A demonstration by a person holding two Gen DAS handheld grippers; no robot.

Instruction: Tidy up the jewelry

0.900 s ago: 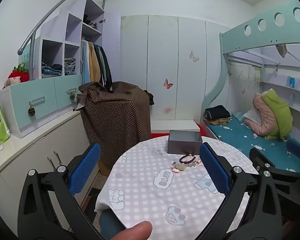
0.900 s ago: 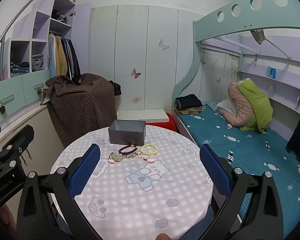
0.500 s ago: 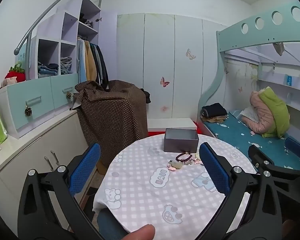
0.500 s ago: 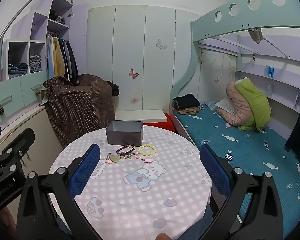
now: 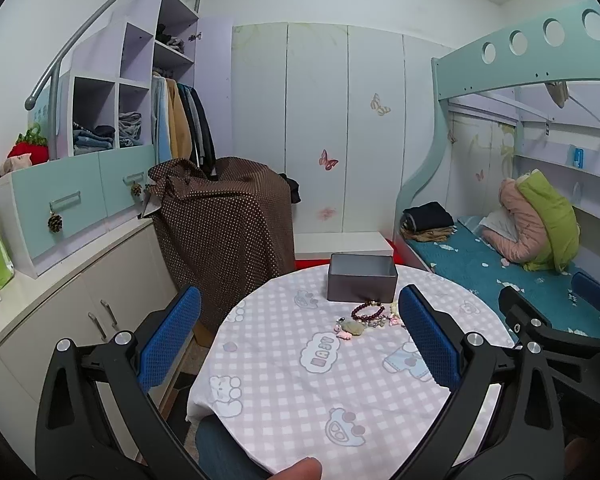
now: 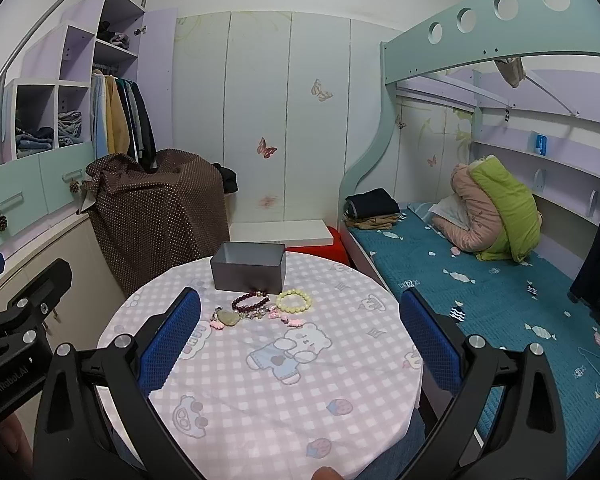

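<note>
A grey open box point(image 6: 249, 267) stands at the far side of a round table point(image 6: 260, 380) with a pink checked cloth. In front of it lie a dark red bead bracelet point(image 6: 250, 303), a pale yellow bead bracelet point(image 6: 294, 301), a green stone pendant point(image 6: 227, 318) and small pink charms point(image 6: 293, 322). The box point(image 5: 362, 283), red bracelet point(image 5: 367, 311) and pendant point(image 5: 353, 326) also show in the left wrist view. My left gripper point(image 5: 298, 340) and right gripper point(image 6: 300, 340) are both open and empty, held above the near part of the table.
A brown dotted cloth covers furniture point(image 6: 156, 216) behind the table at left. A low cabinet point(image 5: 72, 320) runs along the left. A bunk bed with a teal mattress point(image 6: 480, 280) lies at right. White wardrobe doors point(image 6: 284, 120) are at the back.
Both grippers have drifted slightly back and up, so the table and jewelry sit a little farther off. Both stay open; nothing on the table has moved.
</note>
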